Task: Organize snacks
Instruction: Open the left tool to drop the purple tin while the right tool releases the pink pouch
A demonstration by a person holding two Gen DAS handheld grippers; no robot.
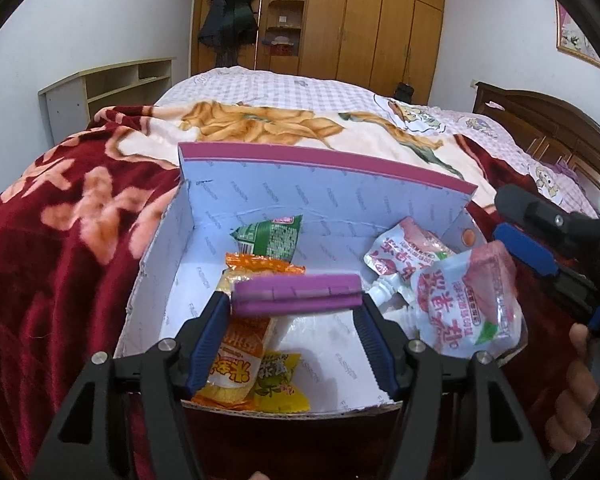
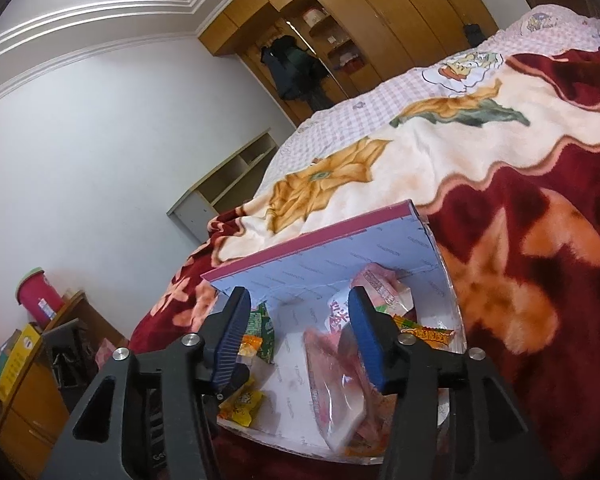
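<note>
Placing step: left hand-held gripper (image 1: 296, 300) clamps a purple bar (image 1: 298, 294) over the snack box (image 1: 332, 196) on the bed (image 1: 260, 88); right hand-held gripper (image 2: 300, 322), fingers spread, appears empty above a pouch (image 2: 340, 392); next, lowering and release seem needed.

Box (image 1: 260, 200): pale lavender-blue inside with faint repeated lettering, magenta rim band. Snack bar (image 1: 298, 294): solid purple. Pouches (image 1: 466, 300): translucent white, pink-red print, green accents. Packets: green (image 1: 270, 238), orange-yellow (image 1: 236, 354), lime-yellow (image 1: 278, 378). Gripper (image 1: 296, 336) black, fingers' pads (image 1: 208, 340) ribbed blue. Blanket (image 1: 52, 248): dark red with peach blossoms, cream centre with gold flower. Sheet (image 1: 284, 90): pink-white check.
</note>
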